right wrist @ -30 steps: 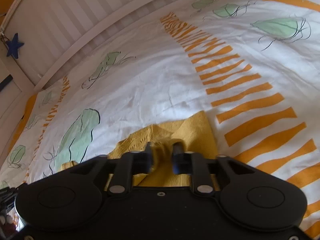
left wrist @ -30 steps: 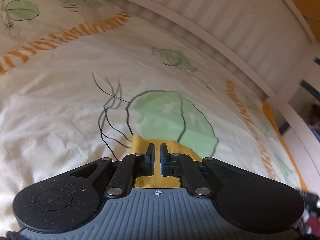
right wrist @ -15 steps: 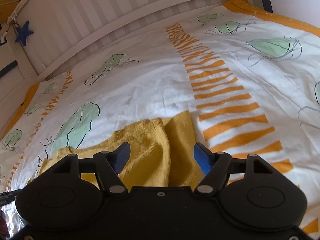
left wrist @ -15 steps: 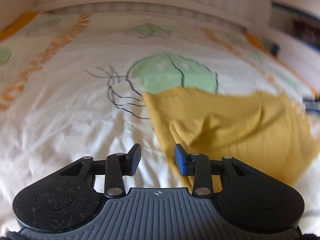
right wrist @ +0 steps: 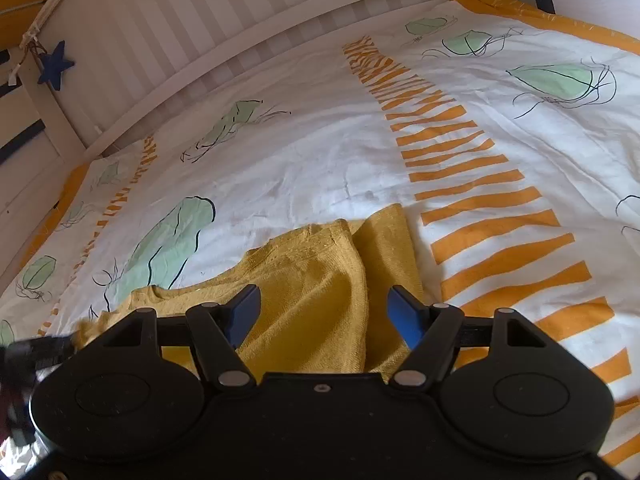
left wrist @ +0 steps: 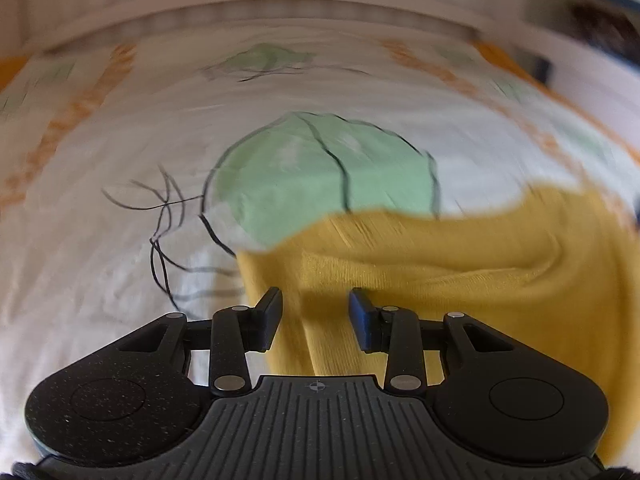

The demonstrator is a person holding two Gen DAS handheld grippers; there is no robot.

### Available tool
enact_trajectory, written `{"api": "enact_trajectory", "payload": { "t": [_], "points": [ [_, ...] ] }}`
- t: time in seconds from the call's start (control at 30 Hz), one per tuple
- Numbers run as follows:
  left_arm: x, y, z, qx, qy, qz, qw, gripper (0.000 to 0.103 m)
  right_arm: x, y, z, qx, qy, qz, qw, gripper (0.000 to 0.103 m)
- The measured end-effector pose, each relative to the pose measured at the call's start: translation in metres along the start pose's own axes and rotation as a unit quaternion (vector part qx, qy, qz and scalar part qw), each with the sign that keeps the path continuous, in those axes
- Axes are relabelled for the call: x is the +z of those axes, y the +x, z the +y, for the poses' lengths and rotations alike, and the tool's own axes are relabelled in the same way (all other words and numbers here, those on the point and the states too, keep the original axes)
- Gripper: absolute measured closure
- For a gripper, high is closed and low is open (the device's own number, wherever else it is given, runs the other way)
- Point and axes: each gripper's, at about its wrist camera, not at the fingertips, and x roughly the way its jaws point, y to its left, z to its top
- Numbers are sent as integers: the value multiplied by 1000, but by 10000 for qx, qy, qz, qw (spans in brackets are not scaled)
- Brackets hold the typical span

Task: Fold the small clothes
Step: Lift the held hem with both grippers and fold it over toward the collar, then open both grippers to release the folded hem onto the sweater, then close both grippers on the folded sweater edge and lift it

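Mustard knit garment (right wrist: 320,288) lies rumpled on printed duvet (right wrist: 320,168), one raised fold down its middle. Left gripper (left wrist: 315,312) and right gripper (right wrist: 324,312) both released, jaws spread, pads clear of cloth: likely let go to regrip. Fabric ribbed, soft, wrinkled; duvet smooth cotton, orange stripes, green leaves.

Both tongs (left wrist: 315,312) (right wrist: 323,312) agape, empty

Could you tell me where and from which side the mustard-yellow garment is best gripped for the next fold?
I would grip the mustard-yellow garment at its raised ridge, coming from the near side with the right hand-held gripper. That fold stands proud of the bedsheet, so open jaws could straddle it; the flatter cloth around it offers less to pinch.
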Motion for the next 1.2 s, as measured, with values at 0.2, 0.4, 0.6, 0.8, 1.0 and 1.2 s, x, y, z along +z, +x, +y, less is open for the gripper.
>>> {"api": "enact_trajectory", "payload": {
  "t": [0.2,0.4,0.6,0.8,1.0,1.2],
  "points": [
    [10,0,18,-197,-798,-107,9966,68,4,3,3,-60,-244,-21,9997,29],
    [-7,-8,8,-633,-574,102,9963,68,6,18,10,-129,-831,15,9965,30],
    [-9,3,2,-809,-692,237,9940,68,10,38,18,-159,-1251,137,9919,34],
    [-8,13,3,-832,-878,351,9920,68,12,54,15,-141,-1225,338,9918,49],
    [-10,3,7,-443,-1107,30,9929,66,7,56,12,-147,-1201,389,9919,50],
    [-11,12,12,-457,-1206,237,9914,62,7,58,10,-122,-1125,394,9928,50]
  ]
}}
